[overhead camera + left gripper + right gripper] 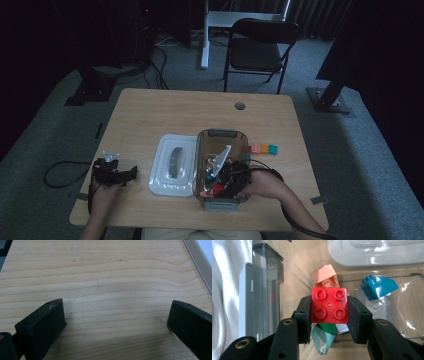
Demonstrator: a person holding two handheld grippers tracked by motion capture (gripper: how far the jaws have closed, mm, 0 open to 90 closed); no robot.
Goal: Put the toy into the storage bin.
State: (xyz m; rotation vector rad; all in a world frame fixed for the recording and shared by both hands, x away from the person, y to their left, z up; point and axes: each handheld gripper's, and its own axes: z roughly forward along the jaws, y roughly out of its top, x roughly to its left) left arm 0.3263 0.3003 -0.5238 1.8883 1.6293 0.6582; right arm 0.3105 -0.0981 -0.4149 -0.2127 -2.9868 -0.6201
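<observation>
Clamping the red brick (pixel 329 305) between my right gripper (pixel 329 315) pads, inside the clear bin (pixel 202 150), a pink brick (pixel 324 276) at its twelve o'clock. My left gripper (pixel 115 322) stands spread apart over bare table (pixel 105 272).

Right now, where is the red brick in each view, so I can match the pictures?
High view: red brick low in the clear bin, at the right gripper.
Right gripper view: centre, clamped between the jaws.
Left gripper view: bare table.
Shared landmark: the white lid.
</observation>
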